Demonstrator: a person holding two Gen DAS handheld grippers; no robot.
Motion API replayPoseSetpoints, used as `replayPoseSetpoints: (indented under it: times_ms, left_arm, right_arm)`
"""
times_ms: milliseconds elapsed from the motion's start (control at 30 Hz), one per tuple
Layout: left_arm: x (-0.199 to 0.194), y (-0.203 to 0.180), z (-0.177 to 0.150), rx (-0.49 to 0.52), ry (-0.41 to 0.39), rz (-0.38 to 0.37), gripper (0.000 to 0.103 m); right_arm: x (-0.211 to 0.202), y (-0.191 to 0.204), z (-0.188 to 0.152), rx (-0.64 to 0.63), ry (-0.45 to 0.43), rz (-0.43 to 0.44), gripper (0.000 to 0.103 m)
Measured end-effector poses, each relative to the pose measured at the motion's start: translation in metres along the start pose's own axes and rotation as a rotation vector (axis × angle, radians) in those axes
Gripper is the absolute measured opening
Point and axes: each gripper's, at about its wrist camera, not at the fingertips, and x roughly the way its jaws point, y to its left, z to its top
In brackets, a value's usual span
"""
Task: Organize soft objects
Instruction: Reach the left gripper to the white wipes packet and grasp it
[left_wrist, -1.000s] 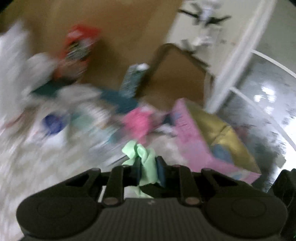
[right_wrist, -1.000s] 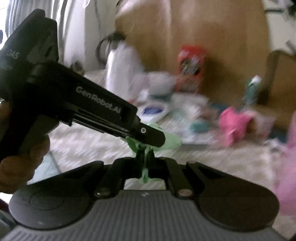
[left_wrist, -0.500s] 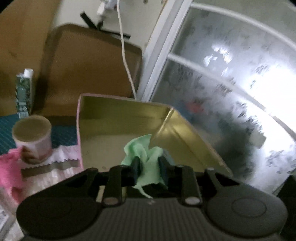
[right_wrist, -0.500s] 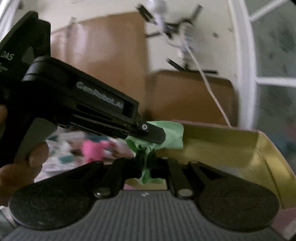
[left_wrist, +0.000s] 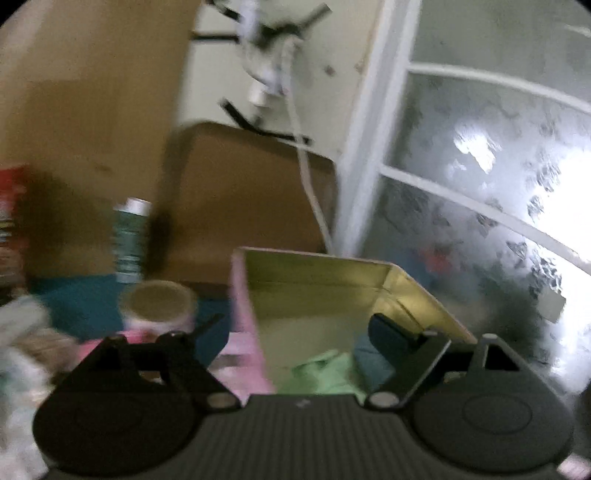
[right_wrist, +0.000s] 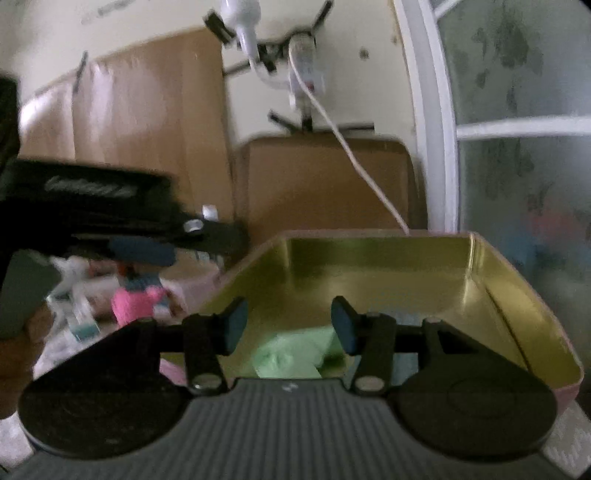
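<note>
Both grippers are spread wide, gripping nothing. The green cloth (right_wrist: 291, 352) lies loose inside the gold-lined pink tin (right_wrist: 369, 258), just below the right gripper (right_wrist: 290, 325) and the left gripper (left_wrist: 295, 334).

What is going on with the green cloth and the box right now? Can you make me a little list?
green cloth: lying inside the tin box, not held
tin box: open, gold inside, pink outside
right tongs: open, above the cloth
left tongs: open, at the box's edge
pink cloth: outside the box, to its left
paper cup: standing left of the box
</note>
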Motion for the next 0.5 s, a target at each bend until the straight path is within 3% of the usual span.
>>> replayPoseSetpoints:
  times_ms: [67,133,167,200,400,500]
  left_arm:
    - [-0.022,0.02,-0.01,-0.018,-0.02,0.064,0.088]
    - [-0.042,0.042,-0.027,-0.038,-0.015,0.146,0.088]
    - [-0.052,0.056,-0.038,-0.05,-0.003,0.205,0.088]
    - [-0.06,0.069,-0.049,-0.063,0.015,0.261,0.088]
    - [-0.105,0.144,-0.1,-0.114,0.106,0.649,0.088]
    - [-0.132,0.173,-0.109,-0.186,0.089,0.733,0.088]
  right_arm:
    - [-0.014,0.008,0.004,0.007,-0.1,0.024,0.055]
    - [-0.02,0.018,0.005,0.022,-0.165,0.069,0.076]
    - [-0.02,0.026,0.003,0.021,-0.169,0.097,0.081]
    - [-0.018,0.034,0.0,0.018,-0.149,0.135,0.085]
    - [0.016,0.109,-0.026,-0.046,0.114,0.373,0.083]
    - [0.031,0.153,-0.038,-0.109,0.2,0.451,0.083]
